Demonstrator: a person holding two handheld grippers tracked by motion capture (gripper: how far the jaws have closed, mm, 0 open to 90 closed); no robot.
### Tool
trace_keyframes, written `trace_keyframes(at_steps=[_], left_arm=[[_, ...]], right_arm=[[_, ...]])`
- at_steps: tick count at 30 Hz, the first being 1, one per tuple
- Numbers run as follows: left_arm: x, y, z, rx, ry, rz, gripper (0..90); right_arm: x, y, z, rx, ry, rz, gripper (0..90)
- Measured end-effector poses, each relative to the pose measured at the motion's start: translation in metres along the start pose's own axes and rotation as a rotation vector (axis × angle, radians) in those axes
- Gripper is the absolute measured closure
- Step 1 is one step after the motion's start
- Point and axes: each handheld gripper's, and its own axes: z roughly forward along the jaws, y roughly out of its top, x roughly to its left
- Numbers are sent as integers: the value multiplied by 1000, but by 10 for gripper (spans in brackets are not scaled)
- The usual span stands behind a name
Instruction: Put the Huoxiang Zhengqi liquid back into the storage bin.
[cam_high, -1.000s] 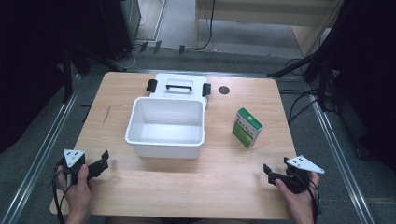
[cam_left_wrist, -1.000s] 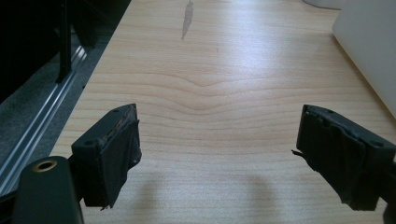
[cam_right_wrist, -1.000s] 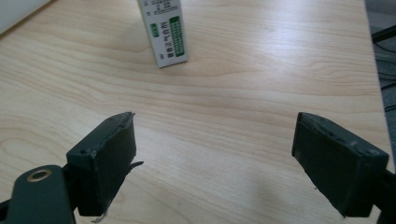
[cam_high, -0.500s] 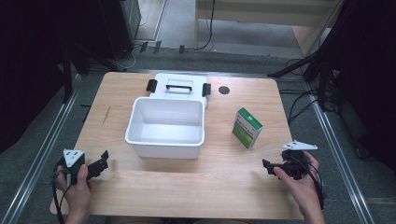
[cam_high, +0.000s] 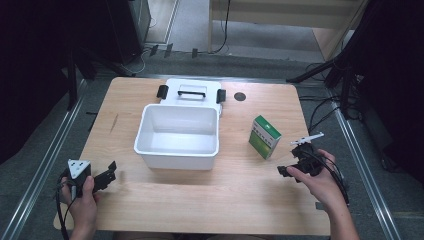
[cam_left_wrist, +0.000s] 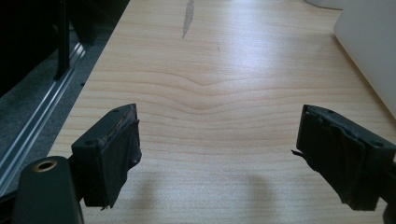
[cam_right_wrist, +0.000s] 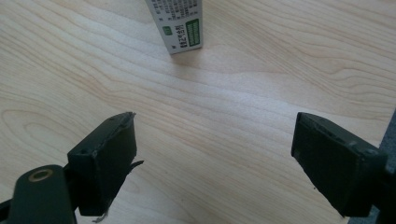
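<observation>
Hovering near the table's right edge, right gripper (cam_high: 295, 162) jaws wide, green box (cam_high: 264, 136) just left, untouched; left gripper (cam_high: 100, 176) wide too.

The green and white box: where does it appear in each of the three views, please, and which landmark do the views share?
High view: the green and white box stands on the table, right of the white bin, ahead of the right tool.
Left gripper view: not in it.
Right gripper view: its lower end is at top centre, beyond the open jaws.
Shared landmark: the wooden tabletop.
</observation>
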Motion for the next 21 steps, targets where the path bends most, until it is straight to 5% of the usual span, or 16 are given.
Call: trace_keyframes(at_steps=[3,21], left_arm=[[0,0,0,-1,-1,-4,142],[1,0,0,-5,-7,-9,142]], right_arm=[[2,10,-1,54,-17,-34,136],[13,66,-21,129,-13,-119,136]])
